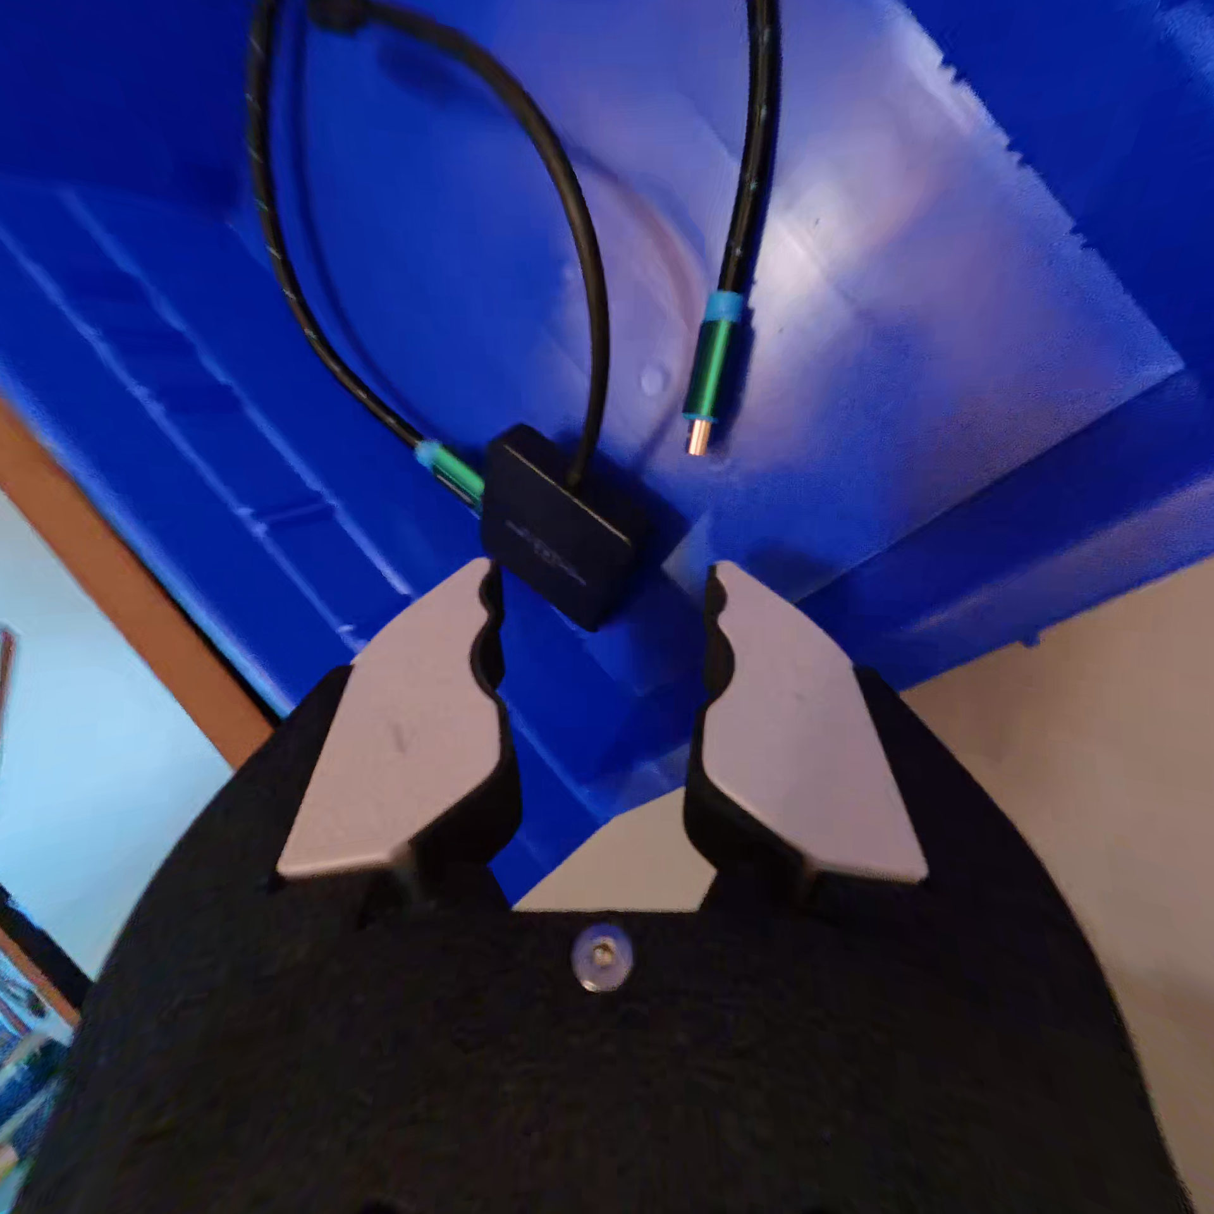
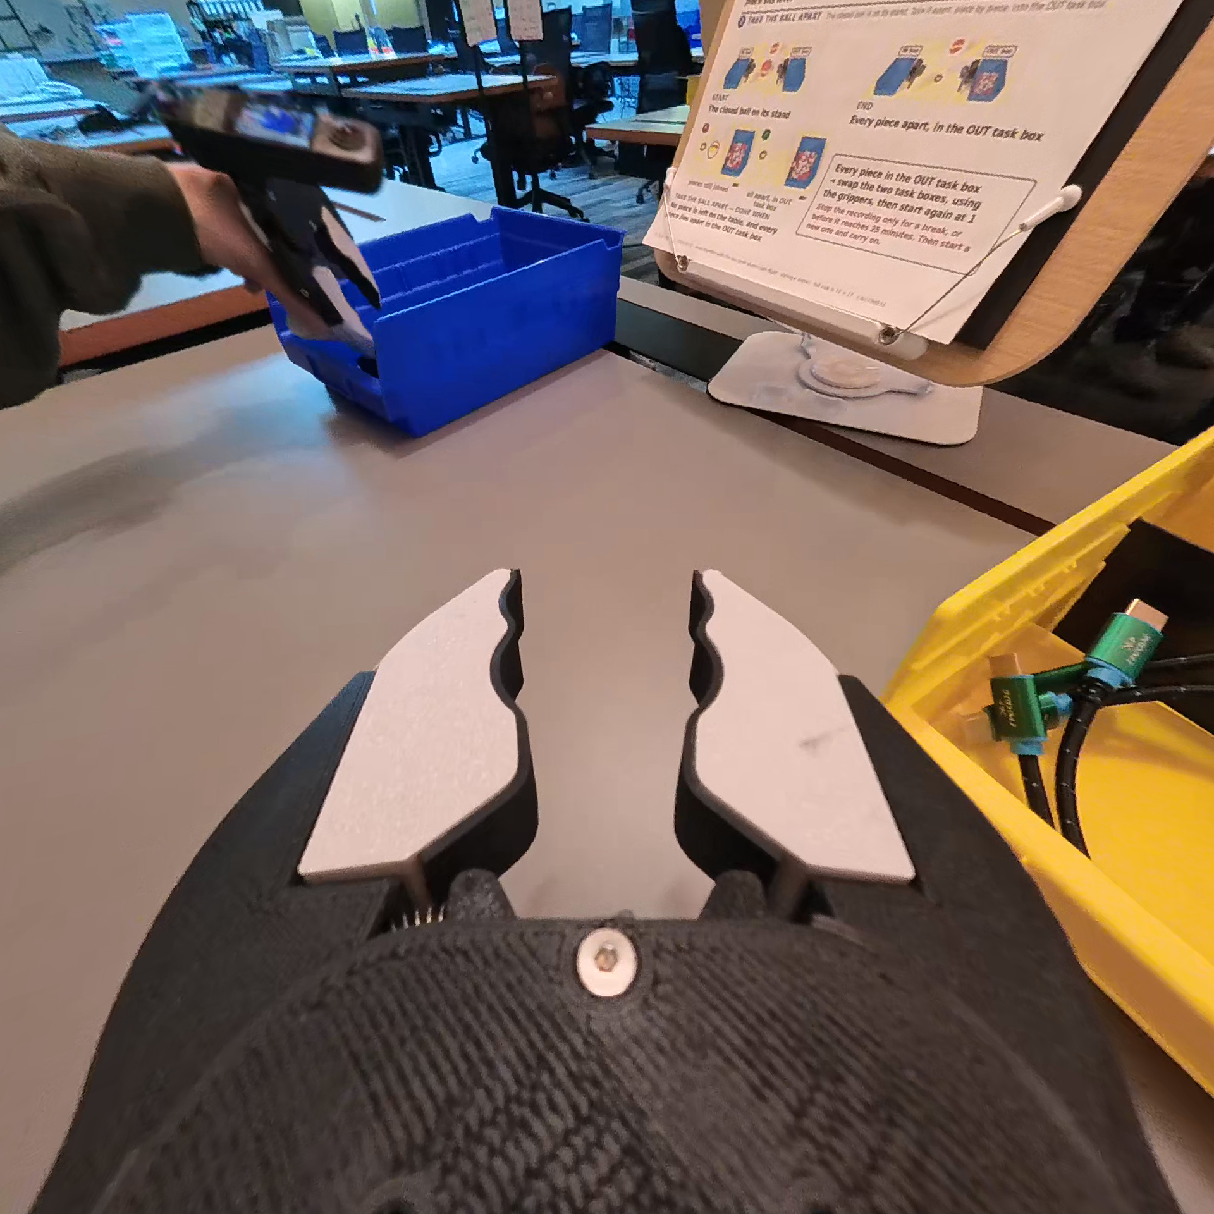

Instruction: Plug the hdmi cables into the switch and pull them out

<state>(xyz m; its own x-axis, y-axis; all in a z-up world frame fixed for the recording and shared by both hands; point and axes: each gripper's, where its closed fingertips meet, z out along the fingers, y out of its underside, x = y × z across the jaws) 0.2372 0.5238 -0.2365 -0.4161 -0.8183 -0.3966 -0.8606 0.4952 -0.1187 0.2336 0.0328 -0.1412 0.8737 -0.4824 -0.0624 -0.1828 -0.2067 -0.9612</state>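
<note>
In the left wrist view a small black switch [image 1: 558, 529] lies on the floor of a blue bin [image 1: 854, 276]. One green-ended hdmi cable [image 1: 453, 474] is plugged into its left side. A second green plug [image 1: 713, 374] lies loose to the right. My left gripper [image 1: 601, 578] is open and empty, just above the switch's near corner. In the right wrist view my right gripper [image 2: 606, 581] is open and empty over the grey table [image 2: 263, 558]. The left gripper [image 2: 328, 276] shows far off at the blue bin [image 2: 499, 328]. Green hdmi plugs [image 2: 1077, 676] lie in a yellow bin [image 2: 985, 591] at right.
A tilted board with an instruction sheet [image 2: 887, 151] stands on a white base [image 2: 847, 394] at the back right of the table. A person's hand and dark sleeve [image 2: 85, 249] hold the left gripper. Office desks and chairs fill the background.
</note>
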